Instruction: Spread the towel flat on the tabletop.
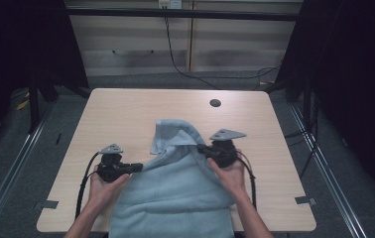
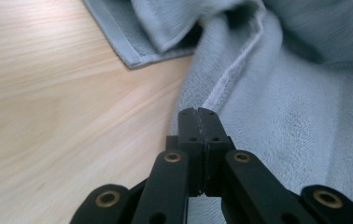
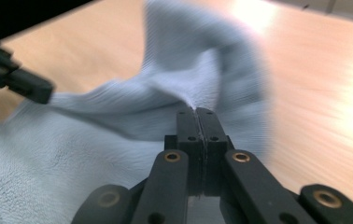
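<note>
Two grippers are on the cloth at once, one at each side. From the high view I see my left gripper (image 1: pixel 137 167) at the left edge of the pale blue terry towel (image 1: pixel 175 193), and my right gripper (image 1: pixel 201 148) at the towel's right edge, a little farther up the table. The towel lies on the light wooden table (image 1: pixel 126 114), its near part spread flat and reaching the table's near edge, its far part lifted and folded back on itself into a soft peak between the two tools.

In the left gripper view my jaws stand pressed together, with no gap between them, and their tips sit right on the towel's stitched hem (image 2: pixel 230 79); the hem runs into the closed tips, so I read this as a pinch on the fabric. A loose hemmed corner of the towel (image 2: pixel 132 58) lies flat on the bare wood just beyond.

In the right gripper view the jaws are likewise closed tight, and a raised ridge of towel (image 3: pixel 188 88) rises straight out of the tips, pulled up off the table. The tip of my left gripper (image 3: pixel 30 86) shows at the far left, against the cloth.

A small dark round hole (image 1: pixel 215 103) sits in the tabletop, well apart from the towel.
</note>
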A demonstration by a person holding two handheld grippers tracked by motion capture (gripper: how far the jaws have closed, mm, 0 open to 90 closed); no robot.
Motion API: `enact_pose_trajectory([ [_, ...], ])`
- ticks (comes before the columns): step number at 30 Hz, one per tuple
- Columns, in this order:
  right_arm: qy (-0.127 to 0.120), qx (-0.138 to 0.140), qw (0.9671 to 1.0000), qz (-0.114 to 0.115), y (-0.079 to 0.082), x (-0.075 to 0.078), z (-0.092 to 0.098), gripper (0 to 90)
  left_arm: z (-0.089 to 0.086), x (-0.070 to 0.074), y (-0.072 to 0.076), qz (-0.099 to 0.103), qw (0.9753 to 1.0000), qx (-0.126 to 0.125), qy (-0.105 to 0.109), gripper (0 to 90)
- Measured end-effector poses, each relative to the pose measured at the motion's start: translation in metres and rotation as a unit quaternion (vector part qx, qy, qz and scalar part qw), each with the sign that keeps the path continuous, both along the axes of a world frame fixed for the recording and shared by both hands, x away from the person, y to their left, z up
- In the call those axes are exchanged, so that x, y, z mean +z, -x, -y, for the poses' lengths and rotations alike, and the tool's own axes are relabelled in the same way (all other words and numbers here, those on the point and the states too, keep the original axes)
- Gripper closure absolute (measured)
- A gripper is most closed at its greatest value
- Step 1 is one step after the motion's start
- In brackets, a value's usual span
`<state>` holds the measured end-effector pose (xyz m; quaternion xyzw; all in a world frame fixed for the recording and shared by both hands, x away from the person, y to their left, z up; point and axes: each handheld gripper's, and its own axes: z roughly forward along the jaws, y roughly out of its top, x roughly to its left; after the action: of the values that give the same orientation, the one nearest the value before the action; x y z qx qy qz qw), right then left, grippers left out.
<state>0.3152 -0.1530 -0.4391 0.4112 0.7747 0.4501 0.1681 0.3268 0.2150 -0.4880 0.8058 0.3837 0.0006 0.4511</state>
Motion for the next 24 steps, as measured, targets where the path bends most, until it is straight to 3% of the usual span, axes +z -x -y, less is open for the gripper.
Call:
enact_pose_trajectory([
  [1, -0.008, -0.025, 0.9996, 0.012, 0.007, 0.006, 0.025, 90.0, -0.005, 0.001, 0.003, 0.002, 1.0, 0.006, -0.001, 89.9],
  [2, -0.015, -0.039, 0.999, 0.015, 0.011, 0.007, 0.038, 90.0, -0.016, 0.0, 0.008, -0.002, 0.9999, 0.013, -0.002, 90.0],
  [4, -0.026, -0.07, 0.9971, 0.014, 0.021, 0.007, 0.064, 90.0, -0.021, -0.002, 0.011, 0.0, 0.9997, 0.022, -0.007, 90.0],
  [5, -0.026, -0.07, 0.9971, 0.014, 0.021, 0.007, 0.064, 90.0, -0.026, -0.002, 0.013, -0.003, 0.9996, 0.024, -0.012, 90.0],
  [7, -0.035, -0.102, 0.9942, 0.002, 0.033, -0.001, 0.092, 90.0, -0.037, -0.002, 0.019, -0.01, 0.9991, 0.036, -0.02, 90.0],
  [9, -0.027, -0.115, 0.9929, -0.015, 0.045, -0.011, 0.109, 90.0, -0.042, 0.001, 0.026, -0.011, 0.9993, 0.03, -0.018, 90.0],
  [10, -0.033, -0.109, 0.9929, -0.034, 0.056, -0.021, 0.118, 90.0, -0.043, 0.003, 0.035, -0.019, 0.9996, 0.02, -0.011, 90.0],
  [11, -0.029, -0.107, 0.9929, -0.042, 0.062, -0.026, 0.119, 90.0, -0.043, 0.003, 0.035, -0.019, 0.9996, 0.02, -0.011, 90.0],
  [13, -0.018, -0.095, 0.9935, -0.061, 0.072, -0.036, 0.117, 87.3, -0.04, 0.002, 0.051, -0.016, 0.9994, -0.005, -0.032, 90.0],
  [16, 0.0, -0.08, 0.9943, -0.07, 0.086, -0.042, 0.11, 76.7, -0.042, 0.0, 0.064, -0.027, 0.9991, -0.023, -0.024, 89.7],
  [18, 0.004, -0.082, 0.9952, -0.053, 0.091, -0.035, 0.107, 69.6, -0.045, 0.002, 0.066, -0.025, 0.9993, -0.025, -0.011, 88.9],
  [20, -0.009, -0.074, 0.9964, -0.039, 0.088, -0.023, 0.1, 65.9, -0.045, 0.004, 0.064, -0.02, 0.9996, -0.02, -0.009, 85.6],
  [21, -0.01, -0.069, 0.9971, -0.031, 0.086, -0.017, 0.094, 64.3, -0.044, 0.009, 0.057, -0.013, 0.9998, -0.011, -0.003, 82.2],
  [23, -0.018, -0.036, 0.9989, -0.023, 0.079, -0.01, 0.078, 66.1, -0.042, 0.012, 0.053, -0.007, 0.9999, -0.01, -0.001, 78.9],
  [24, -0.018, -0.036, 0.9989, -0.023, 0.079, -0.01, 0.078, 66.1, -0.039, 0.015, 0.05, -0.002, 0.9999, -0.01, 0.004, 78.9],
])
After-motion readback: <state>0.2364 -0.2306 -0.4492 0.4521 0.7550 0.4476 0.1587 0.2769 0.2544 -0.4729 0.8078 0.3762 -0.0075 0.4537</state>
